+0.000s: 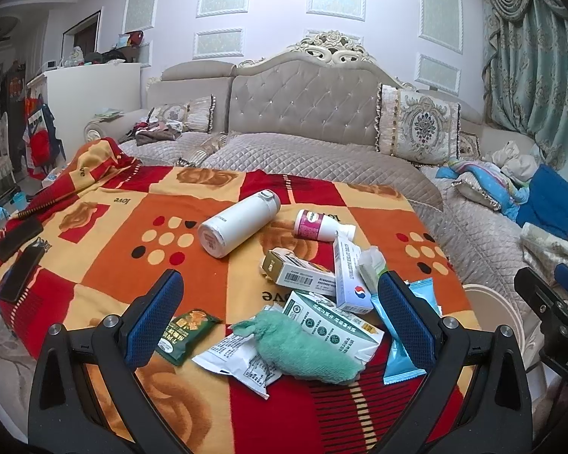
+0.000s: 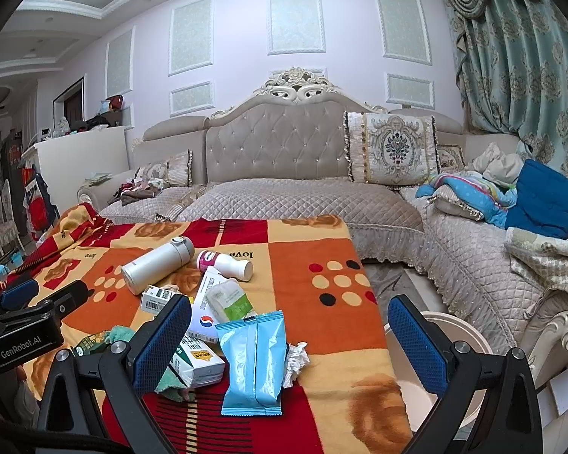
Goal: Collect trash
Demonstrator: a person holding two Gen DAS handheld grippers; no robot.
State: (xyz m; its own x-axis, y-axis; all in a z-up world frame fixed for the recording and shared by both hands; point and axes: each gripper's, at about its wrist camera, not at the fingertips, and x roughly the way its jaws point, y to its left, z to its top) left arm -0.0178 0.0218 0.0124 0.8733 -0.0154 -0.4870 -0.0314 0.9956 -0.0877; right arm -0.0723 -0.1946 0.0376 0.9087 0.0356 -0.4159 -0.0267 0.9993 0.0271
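Your left tongs hang released, jaws spread wide over the green cloth and the green-and-white carton. Your right tongs are released too, framing the blue wipes pack with a crumpled tissue touching its right edge. All this trash lies on the blanket-covered worktop. Farther off lie the white flask and the pink-labelled bottle. A pale bin sits just beside the worktop's right edge.
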